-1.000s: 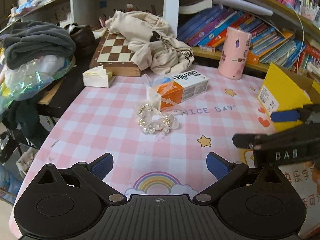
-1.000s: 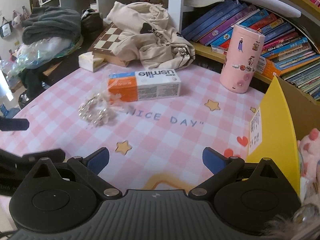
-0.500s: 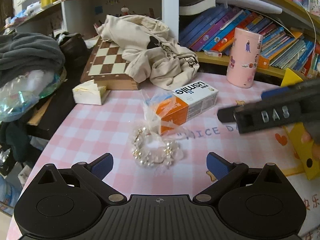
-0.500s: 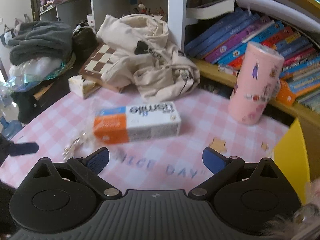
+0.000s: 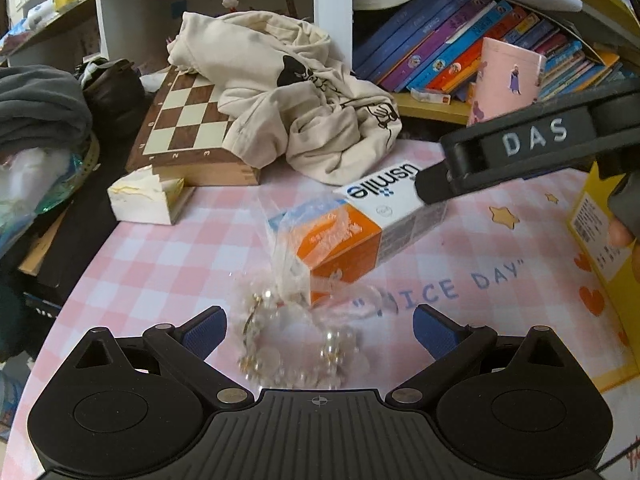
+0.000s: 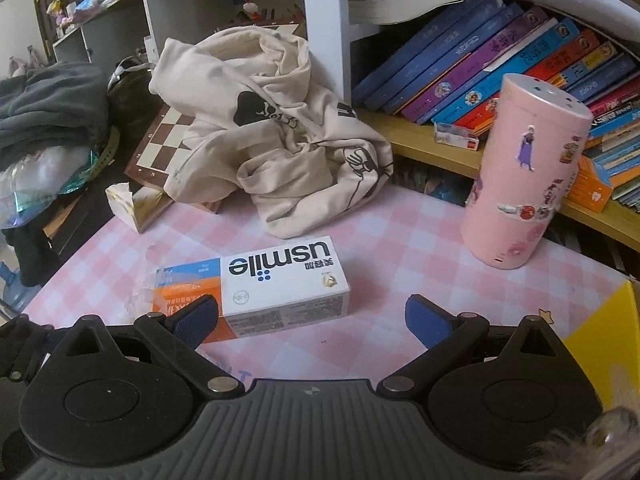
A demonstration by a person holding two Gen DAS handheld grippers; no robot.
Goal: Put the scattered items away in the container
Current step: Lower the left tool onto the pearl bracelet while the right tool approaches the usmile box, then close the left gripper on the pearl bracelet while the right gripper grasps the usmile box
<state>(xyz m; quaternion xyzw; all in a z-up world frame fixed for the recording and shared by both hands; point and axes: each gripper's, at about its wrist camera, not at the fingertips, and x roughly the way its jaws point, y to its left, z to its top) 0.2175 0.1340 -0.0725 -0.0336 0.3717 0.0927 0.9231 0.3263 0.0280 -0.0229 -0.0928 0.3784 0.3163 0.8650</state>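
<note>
Pearl hair tie [image 5: 296,344] lies between the open left tongs [image 5: 319,330]; open right tongs [image 6: 312,316] straddle the usmile box [image 6: 276,286], its length crosswise.

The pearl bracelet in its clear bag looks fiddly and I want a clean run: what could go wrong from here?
1. The clear bag leans against the toothpaste box, so the open left gripper, closing on the pearl bracelet, might drag both.
2. The open right gripper sits close to the same box; the two could collide.
</note>
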